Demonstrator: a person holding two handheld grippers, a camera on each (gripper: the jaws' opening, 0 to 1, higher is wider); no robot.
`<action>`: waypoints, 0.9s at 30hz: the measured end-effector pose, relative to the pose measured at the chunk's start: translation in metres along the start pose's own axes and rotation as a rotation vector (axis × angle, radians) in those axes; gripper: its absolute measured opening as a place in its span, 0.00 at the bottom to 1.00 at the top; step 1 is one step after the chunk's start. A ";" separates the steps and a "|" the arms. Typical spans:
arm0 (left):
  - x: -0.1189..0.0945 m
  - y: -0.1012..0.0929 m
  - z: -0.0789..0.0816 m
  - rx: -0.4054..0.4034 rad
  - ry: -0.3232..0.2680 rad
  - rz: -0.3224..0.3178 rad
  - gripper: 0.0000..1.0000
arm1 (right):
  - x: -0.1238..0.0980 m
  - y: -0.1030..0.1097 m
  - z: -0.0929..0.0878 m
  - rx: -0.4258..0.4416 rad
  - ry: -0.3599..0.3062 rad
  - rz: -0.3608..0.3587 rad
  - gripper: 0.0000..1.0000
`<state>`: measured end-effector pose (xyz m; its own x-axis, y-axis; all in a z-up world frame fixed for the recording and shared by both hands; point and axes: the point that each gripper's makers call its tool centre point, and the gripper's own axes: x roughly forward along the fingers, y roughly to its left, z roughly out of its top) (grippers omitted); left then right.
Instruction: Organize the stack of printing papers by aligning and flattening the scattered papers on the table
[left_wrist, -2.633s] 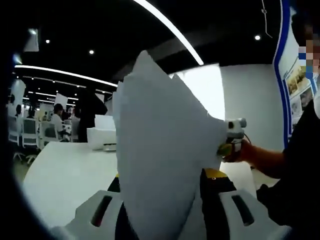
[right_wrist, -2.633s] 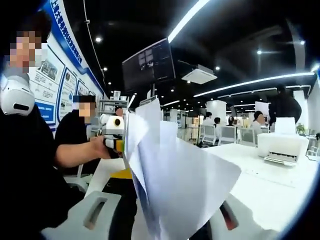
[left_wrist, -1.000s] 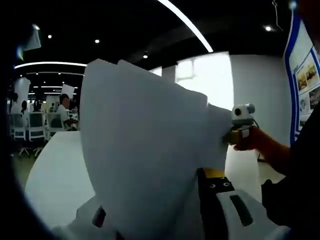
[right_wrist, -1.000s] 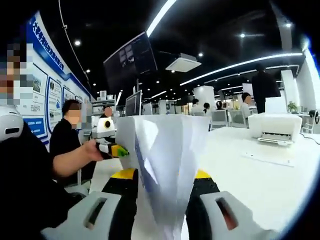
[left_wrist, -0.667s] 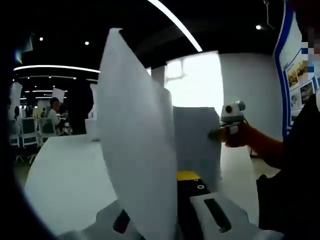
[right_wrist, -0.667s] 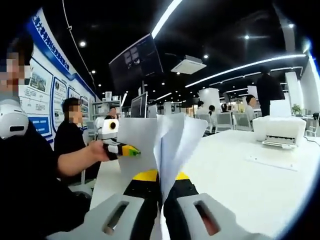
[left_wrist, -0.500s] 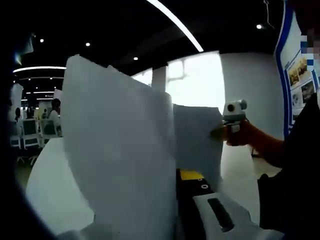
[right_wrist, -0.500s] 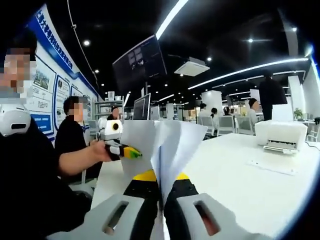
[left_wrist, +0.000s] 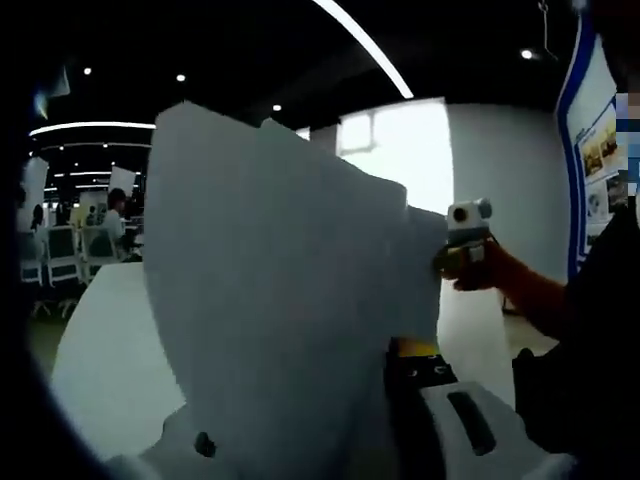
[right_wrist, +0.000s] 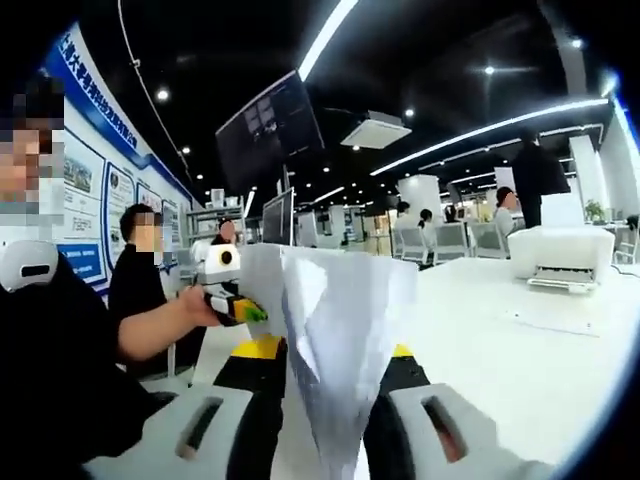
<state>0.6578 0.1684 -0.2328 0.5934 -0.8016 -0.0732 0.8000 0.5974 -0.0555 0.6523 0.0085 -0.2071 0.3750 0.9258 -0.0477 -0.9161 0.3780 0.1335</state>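
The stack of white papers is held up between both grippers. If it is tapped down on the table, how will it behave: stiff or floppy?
Probably floppy: the papers bow and fan apart above the right gripper. The sheets likely slide on each other, since their top edges stand uneven. They seem light: the left gripper holds one edge without visible sag.

No legible text. The blue-bordered wall panels (right_wrist: 95, 185) carry a line of characters and photo boards, too small and blurred to read. The hanging screen (right_wrist: 268, 130) shows unreadable content. The papers (right_wrist: 335, 330) appear blank.
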 end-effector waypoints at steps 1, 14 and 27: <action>0.001 0.000 0.000 -0.003 -0.002 -0.006 0.35 | 0.000 0.001 0.001 -0.005 -0.001 0.001 0.23; 0.005 -0.006 0.007 0.036 -0.069 -0.090 0.05 | 0.001 0.008 0.000 -0.030 -0.003 0.051 0.00; -0.008 -0.006 0.019 -0.020 -0.153 -0.105 0.05 | 0.003 0.004 -0.015 -0.087 0.069 0.052 0.18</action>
<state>0.6503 0.1710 -0.2131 0.5140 -0.8534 0.0867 0.8575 0.5089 -0.0750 0.6474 0.0125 -0.2213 0.3189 0.9413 -0.1110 -0.9440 0.3259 0.0513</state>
